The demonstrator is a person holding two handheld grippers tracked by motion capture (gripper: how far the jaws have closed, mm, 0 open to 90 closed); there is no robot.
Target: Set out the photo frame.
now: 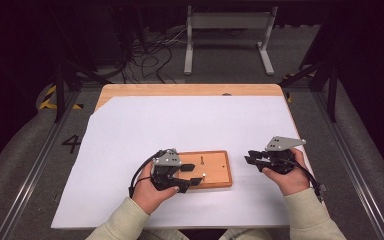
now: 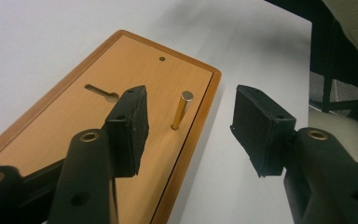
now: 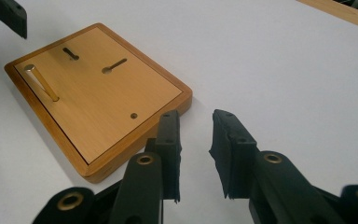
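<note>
Your left gripper (image 2: pixel 191 128) released, jaws straddling the wooden board's (image 2: pixel 42 135) near edge, brass pin (image 2: pixel 182 109) apparently upright between them, right gripper (image 3: pixel 196 154) empty beside board.

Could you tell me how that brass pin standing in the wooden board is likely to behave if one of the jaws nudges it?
The brass pin is slim, tall and stands upright in the wooden board, so a side push would probably tilt it or pop it free. It looks round and polished, so once loose it would likely roll on the white sheet and may slip between the jaws.
</note>
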